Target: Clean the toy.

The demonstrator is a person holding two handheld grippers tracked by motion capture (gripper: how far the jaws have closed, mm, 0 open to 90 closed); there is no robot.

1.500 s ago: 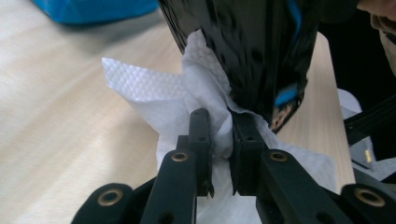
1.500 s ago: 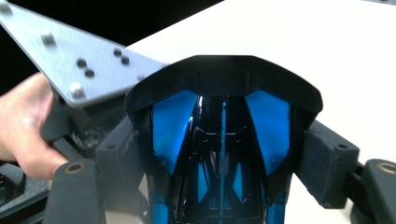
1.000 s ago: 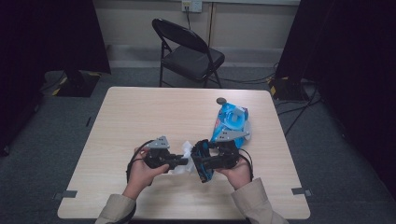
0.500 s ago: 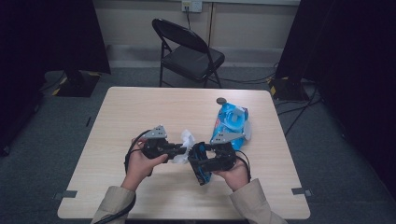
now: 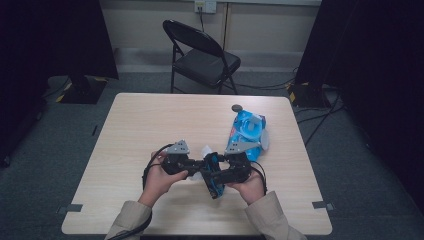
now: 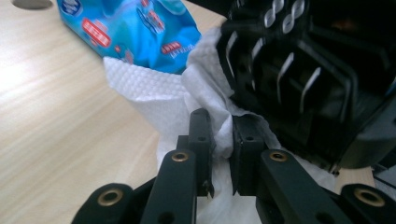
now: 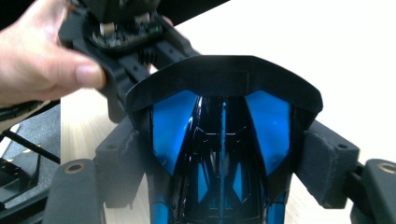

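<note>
Pale wood-grain tabletop [image 5: 150,130] fills the space before you. Nearest you, your right gripper [image 7: 224,154] clamps a glossy black-and-blue plastic toy car [image 5: 214,176], its long axis running along the jaws. Your left gripper [image 6: 219,140] pinches a white crumpled paper wipe [image 6: 154,93] against the car. Beyond lies a blue plastic wipes pack [image 5: 247,131], then a dark disc [image 5: 236,107] and a black folding chair [image 5: 200,55].
</note>
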